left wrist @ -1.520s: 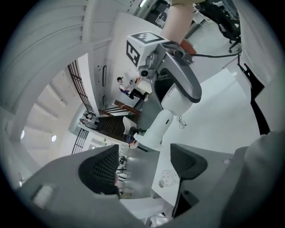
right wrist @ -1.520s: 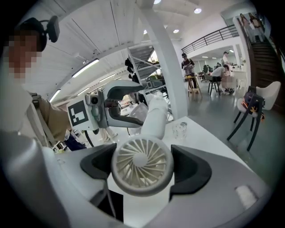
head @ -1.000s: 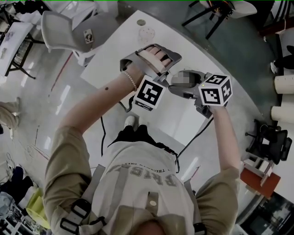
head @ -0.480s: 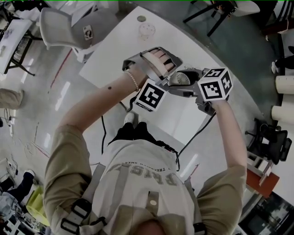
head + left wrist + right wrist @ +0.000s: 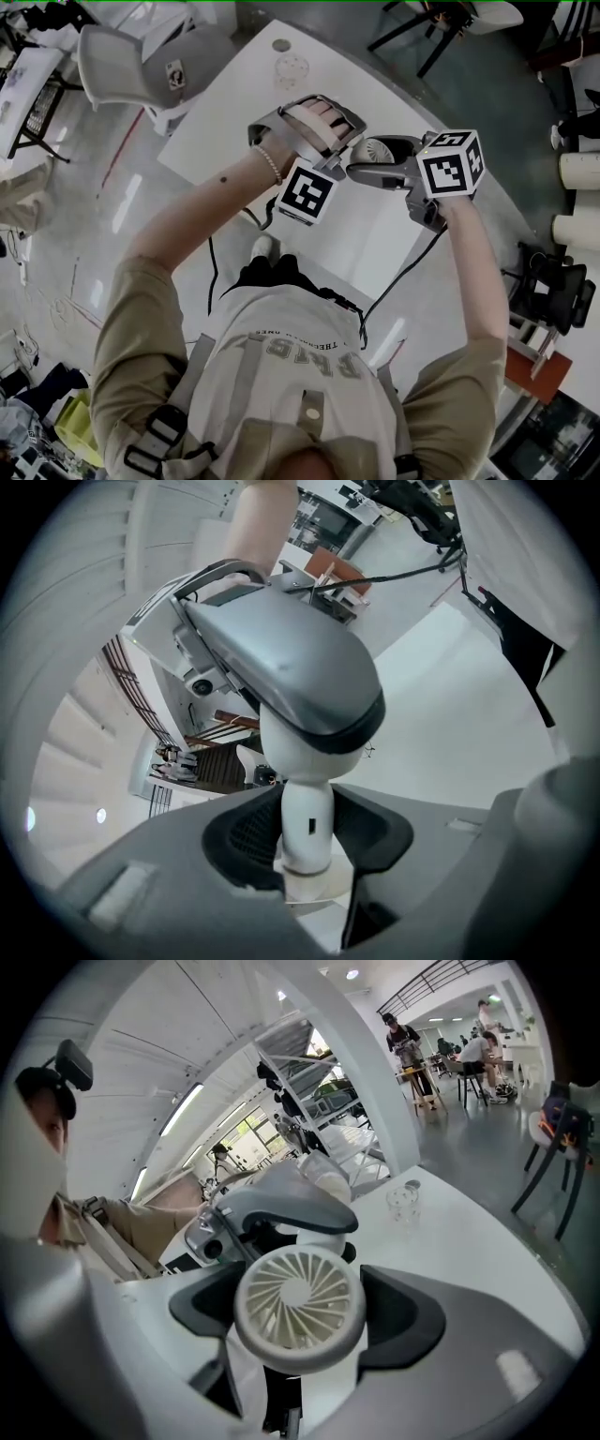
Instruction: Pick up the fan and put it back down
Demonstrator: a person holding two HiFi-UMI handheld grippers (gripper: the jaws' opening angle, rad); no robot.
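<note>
A small white fan with a round slatted head and a thin stem is held over the white table. My right gripper reaches in from the right and is shut on the fan's head, one pad on each side. My left gripper comes from the left. Its jaws are closing on the stem below the head, and both black pads lie against it. In the left gripper view the right gripper's grey jaw covers the fan's head.
A clear glass and a small round disc stand at the table's far end. A grey chair is on the floor beyond the left edge. A black cable hangs from the right gripper.
Both grippers and the fan have drifted a little toward the far right of the table. The right gripper's marker cube has rolled slightly.
</note>
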